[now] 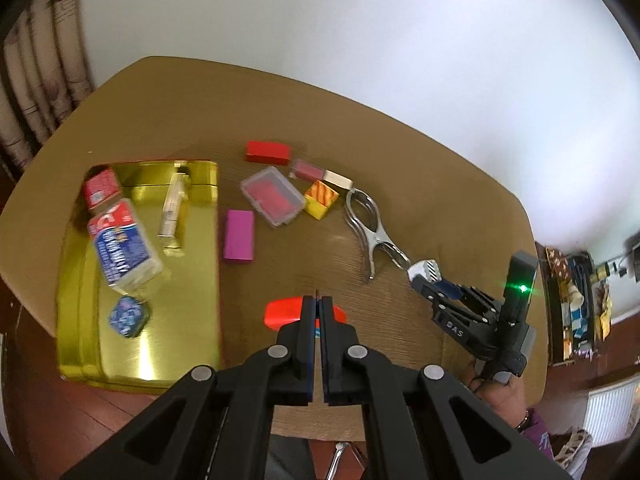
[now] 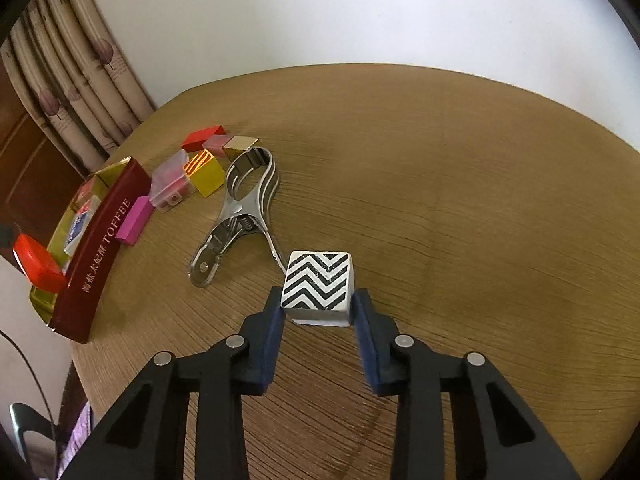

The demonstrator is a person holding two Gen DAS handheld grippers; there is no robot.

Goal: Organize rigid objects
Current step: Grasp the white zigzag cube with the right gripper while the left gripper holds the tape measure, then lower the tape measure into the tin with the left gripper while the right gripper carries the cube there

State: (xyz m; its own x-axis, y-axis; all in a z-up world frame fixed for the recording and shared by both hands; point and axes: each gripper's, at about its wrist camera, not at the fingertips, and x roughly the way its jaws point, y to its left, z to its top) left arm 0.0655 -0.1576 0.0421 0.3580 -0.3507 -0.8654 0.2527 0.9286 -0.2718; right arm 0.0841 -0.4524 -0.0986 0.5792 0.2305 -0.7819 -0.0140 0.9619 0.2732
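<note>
Four items are counted inside one gold tin (image 1: 200, 208). One metal clamp (image 2: 240, 204), one chevron block (image 2: 318, 280) and six small blocks or boxes are counted outside it.

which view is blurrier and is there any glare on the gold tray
Left wrist view: motion blur smears the gold tray and the boxes in it, with bright glare streaks on its floor. Right wrist view: sharper, zigzag cube crisp, fisheye bending the table edge.

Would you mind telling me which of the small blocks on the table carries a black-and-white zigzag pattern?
The zigzag block between the right gripper fingers; the other blocks are plain red, magenta or gold.
</note>
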